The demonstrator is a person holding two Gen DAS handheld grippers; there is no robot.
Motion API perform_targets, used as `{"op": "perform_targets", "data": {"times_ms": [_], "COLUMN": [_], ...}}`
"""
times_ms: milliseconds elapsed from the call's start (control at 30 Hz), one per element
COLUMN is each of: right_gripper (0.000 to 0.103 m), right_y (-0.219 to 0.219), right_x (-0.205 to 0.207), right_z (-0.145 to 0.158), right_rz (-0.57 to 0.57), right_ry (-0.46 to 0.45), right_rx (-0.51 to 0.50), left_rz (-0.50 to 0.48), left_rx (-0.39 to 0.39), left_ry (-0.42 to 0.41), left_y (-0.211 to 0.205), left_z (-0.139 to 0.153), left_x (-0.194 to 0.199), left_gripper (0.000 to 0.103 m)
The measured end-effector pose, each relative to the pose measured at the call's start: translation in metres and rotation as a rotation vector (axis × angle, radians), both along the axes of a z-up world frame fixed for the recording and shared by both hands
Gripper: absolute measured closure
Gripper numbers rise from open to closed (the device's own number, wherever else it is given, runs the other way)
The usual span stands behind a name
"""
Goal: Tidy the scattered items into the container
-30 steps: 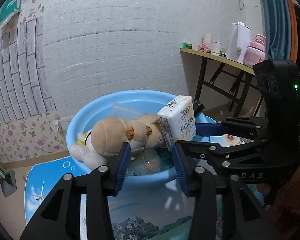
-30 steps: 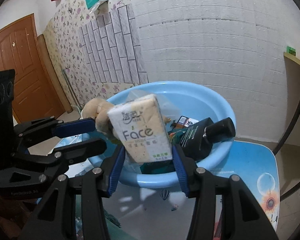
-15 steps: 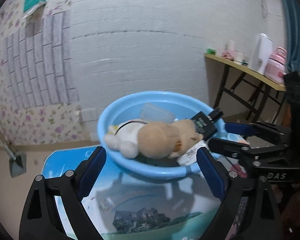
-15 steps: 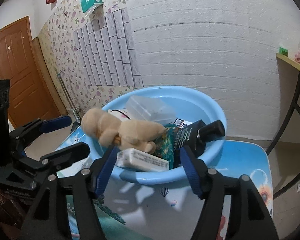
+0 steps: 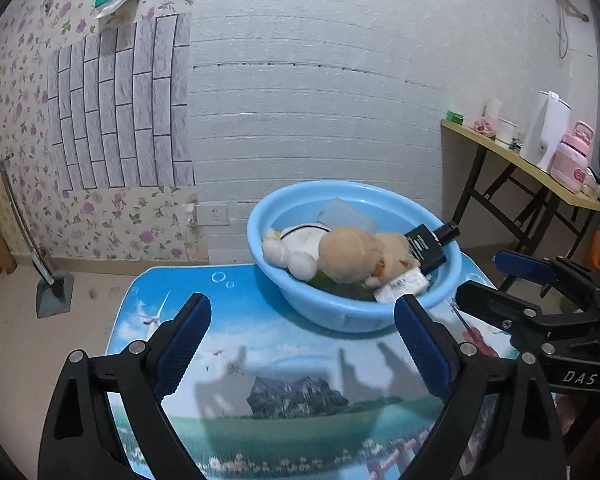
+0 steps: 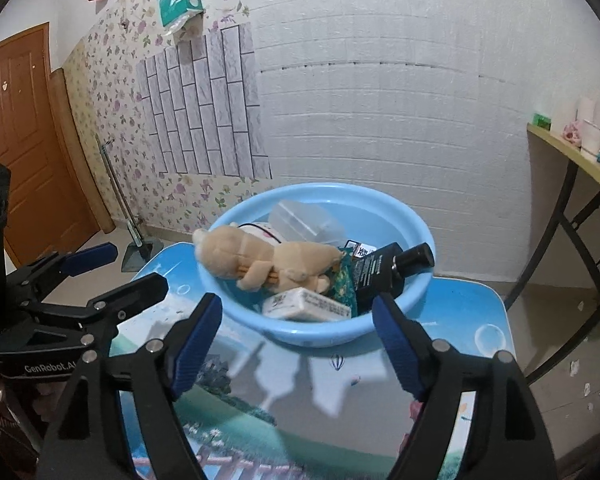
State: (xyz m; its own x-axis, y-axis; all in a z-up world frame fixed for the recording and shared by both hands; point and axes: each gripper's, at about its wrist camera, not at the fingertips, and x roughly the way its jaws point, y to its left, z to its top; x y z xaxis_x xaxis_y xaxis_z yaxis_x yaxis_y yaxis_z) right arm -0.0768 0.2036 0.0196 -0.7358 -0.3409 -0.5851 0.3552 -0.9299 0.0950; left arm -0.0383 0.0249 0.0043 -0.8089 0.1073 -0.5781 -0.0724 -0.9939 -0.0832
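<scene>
Two grippers hover above the printed table (image 5: 260, 364), both empty with their fingers spread wide. Going left to right in the left wrist view: the left gripper (image 5: 302, 350) frames bare tabletop, the blue basin (image 5: 340, 318) sits toward two o'clock of it, and the right gripper (image 5: 512, 280) reaches in from three o'clock, its blue pads parted with nothing between them.

In the right wrist view the same order holds: the left gripper (image 6: 116, 268) at nine o'clock, the right gripper (image 6: 298, 332) low at six, and the basin (image 6: 420, 232) straight ahead at twelve. Inside it, from left to right, lie a tan plush toy (image 6: 260, 258) sprawled over the near-left rim, a clear plastic box (image 6: 300, 220) behind it, a white tissue pack (image 6: 306, 305) against the near wall, a green patterned packet (image 6: 342, 282), and a black bottle (image 6: 384, 272) tilted with its cap over the right rim.

No loose item shows on the visible tabletop, so the tidying looks all but finished. To close it well, I would judge it best to lift both grippers clear without brushing the rim, since the plush and the bottle both overhang and a knock could tip either out. If anything needs settling, a gentle push on the bottle's neck toward the basin's centre would seem the safest touch.
</scene>
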Motion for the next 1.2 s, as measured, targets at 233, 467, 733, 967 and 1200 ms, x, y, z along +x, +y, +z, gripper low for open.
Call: {"op": "perform_targets", "data": {"times_ms": [233, 467, 733, 967, 1200], "right_gripper": [0.023, 0.017, 0.017, 0.017, 0.017], "right_y": [-0.001, 0.001, 0.000, -0.001, 0.004], "right_x": [0.009, 0.012, 0.008, 0.007, 0.004], "right_z": [0.003, 0.005, -0.006, -0.008, -0.014], "right_rz": [-0.027, -0.058, -0.078, -0.084, -0.101], "right_ry": [0.001, 0.001, -0.030, -0.031, -0.049], "right_rx": [0.012, 0.013, 0.015, 0.022, 0.006], "left_rz": [0.003, 0.011, 0.012, -0.004, -0.020], "left_rx": [-0.012, -0.026, -0.034, -0.028, -0.040], "left_ry": [0.010, -0.008, -0.027, -0.038, -0.044], "left_y": [-0.002, -0.005, -0.008, -0.007, 0.000], "left_z": [0.004, 0.001, -0.005, -0.006, -0.007], "left_x": [0.010, 0.010, 0.005, 0.001, -0.003], "left_gripper": [0.009, 0.006, 0.006, 0.006, 0.006]}}
